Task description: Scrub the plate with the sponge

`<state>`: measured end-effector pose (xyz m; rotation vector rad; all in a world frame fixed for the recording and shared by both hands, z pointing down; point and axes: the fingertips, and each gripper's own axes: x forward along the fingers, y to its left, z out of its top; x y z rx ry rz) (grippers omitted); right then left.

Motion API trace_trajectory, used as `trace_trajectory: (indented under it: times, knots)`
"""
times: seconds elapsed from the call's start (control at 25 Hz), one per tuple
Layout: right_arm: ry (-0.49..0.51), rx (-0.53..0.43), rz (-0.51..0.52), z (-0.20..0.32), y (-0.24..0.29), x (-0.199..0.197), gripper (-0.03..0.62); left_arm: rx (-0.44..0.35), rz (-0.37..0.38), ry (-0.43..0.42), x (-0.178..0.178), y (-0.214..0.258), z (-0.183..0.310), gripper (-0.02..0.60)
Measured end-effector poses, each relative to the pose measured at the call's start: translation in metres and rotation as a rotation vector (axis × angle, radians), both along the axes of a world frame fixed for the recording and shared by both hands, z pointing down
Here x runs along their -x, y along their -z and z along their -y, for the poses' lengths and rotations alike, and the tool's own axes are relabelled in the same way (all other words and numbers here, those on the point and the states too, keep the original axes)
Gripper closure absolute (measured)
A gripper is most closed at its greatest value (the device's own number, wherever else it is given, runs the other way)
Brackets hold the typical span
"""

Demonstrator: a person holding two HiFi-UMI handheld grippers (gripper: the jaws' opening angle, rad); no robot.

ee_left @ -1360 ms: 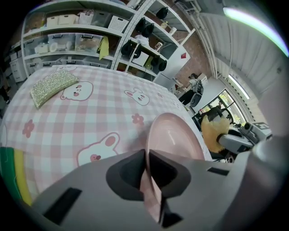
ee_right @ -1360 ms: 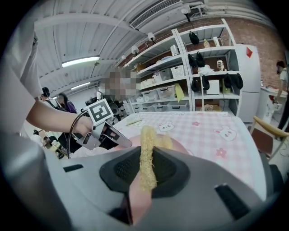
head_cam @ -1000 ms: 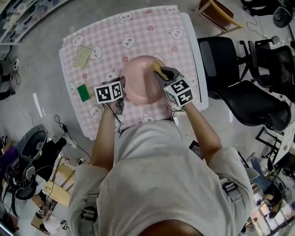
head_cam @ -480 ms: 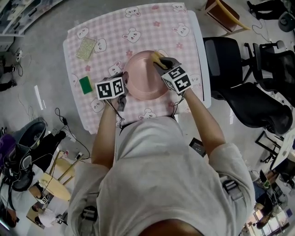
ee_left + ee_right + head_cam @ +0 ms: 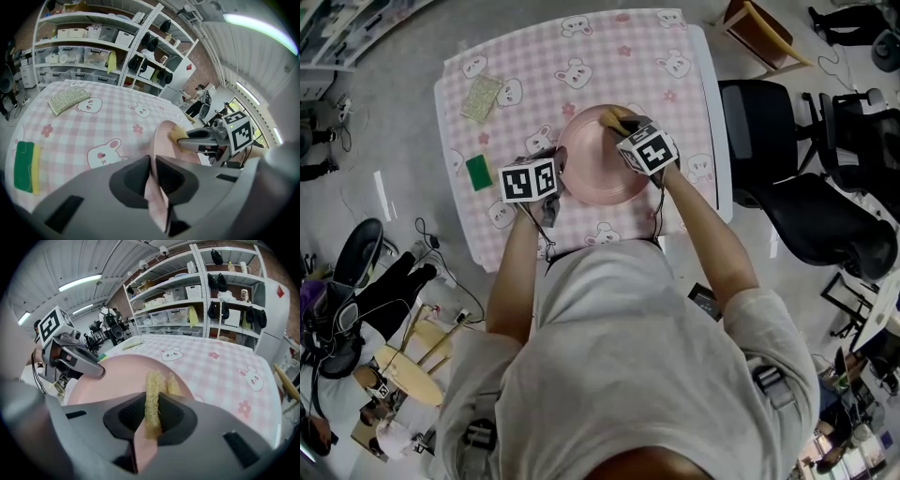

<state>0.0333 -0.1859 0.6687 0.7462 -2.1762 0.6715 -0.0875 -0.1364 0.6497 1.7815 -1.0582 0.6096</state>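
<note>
A pink plate (image 5: 595, 164) sits on the pink checked table (image 5: 600, 56). My left gripper (image 5: 555, 171) is shut on the plate's left rim (image 5: 157, 197), which runs edge-on between its jaws. My right gripper (image 5: 619, 127) is shut on a yellow loofah sponge (image 5: 152, 401) and holds it against the plate's far right part (image 5: 117, 376). In the left gripper view the sponge (image 5: 178, 135) shows at the plate's far edge, with the right gripper (image 5: 187, 140) behind it.
A green and yellow sponge (image 5: 478, 172) lies left of the plate, also in the left gripper view (image 5: 24, 160). A pale scouring pad (image 5: 481, 97) lies at the far left corner. Black office chairs (image 5: 797, 187) stand right of the table. Shelving (image 5: 93, 42) fills the background.
My right gripper with the sponge has slid leftwards and nearer across the plate. The left gripper keeps its hold on the rim. The head view has shifted a little.
</note>
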Motion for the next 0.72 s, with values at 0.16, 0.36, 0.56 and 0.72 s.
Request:
trace_trajectory:
  times: [0.16, 0.36, 0.56, 0.72]
  knots:
    - [-0.012, 0.02, -0.002, 0.001, -0.003, 0.002, 0.526, 0.009, -0.006, 0.001, 0.0, 0.0, 0.0, 0.537]
    - [0.02, 0.005, 0.001, 0.004, 0.001, 0.015, 0.528, 0.009, 0.001, -0.001, 0.001, 0.003, 0.001, 0.537]
    - [0.108, -0.043, 0.009, -0.004, 0.005, 0.037, 0.528, 0.007, -0.009, 0.003, -0.003, 0.001, 0.002, 0.537]
    - [0.224, -0.053, 0.041, -0.019, 0.011, 0.061, 0.528, 0.001, -0.037, 0.02, -0.002, 0.002, 0.005, 0.535]
